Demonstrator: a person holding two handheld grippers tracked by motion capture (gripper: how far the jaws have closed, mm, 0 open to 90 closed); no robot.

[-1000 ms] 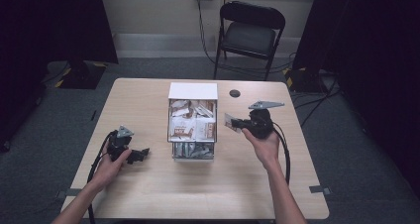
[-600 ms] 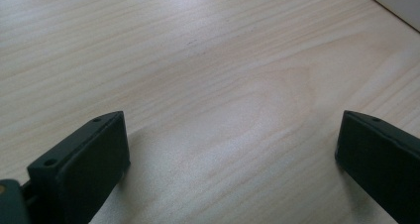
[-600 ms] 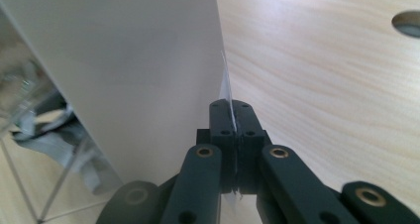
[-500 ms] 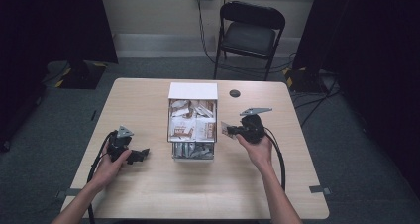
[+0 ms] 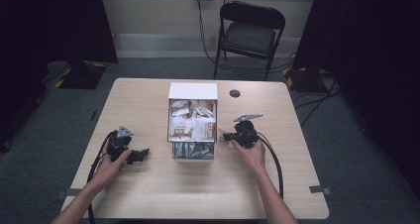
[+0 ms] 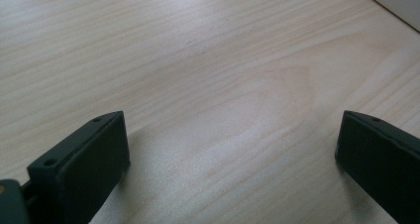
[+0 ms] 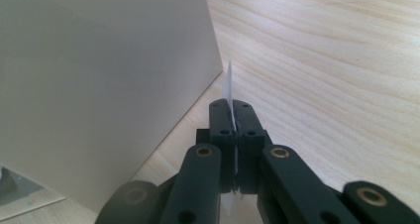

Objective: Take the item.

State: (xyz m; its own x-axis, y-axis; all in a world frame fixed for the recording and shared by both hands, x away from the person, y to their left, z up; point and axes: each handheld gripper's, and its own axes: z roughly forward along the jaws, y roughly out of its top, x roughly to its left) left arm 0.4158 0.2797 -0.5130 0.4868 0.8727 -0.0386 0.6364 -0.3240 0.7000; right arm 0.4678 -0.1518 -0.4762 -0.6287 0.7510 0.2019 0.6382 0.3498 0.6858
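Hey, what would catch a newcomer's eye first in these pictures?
The white box packed with packets, mid-table. Just right of it, the right gripper is shut on a thin white packet, held edge-on beside the box's wall. The left gripper rests open on bare table at the left.

The right gripper [image 5: 229, 136] has come down toward the counter [image 5: 148, 194] since a second ago. In the high view it has slid from about 3 o'clock of the box [image 5: 193, 92] toward 4 o'clock, nearer the person. Its jaws, pressed together on a thin white packet [image 7: 229, 85], now sit low, just beside the box's right wall. The grey plate [image 5: 247, 117] on top has dropped with it. The right hand [image 5: 253, 155] and forearm have drawn back toward the bottom edge, and the cable [image 5: 275, 164] now bows out at the hand's 3 o'clock.
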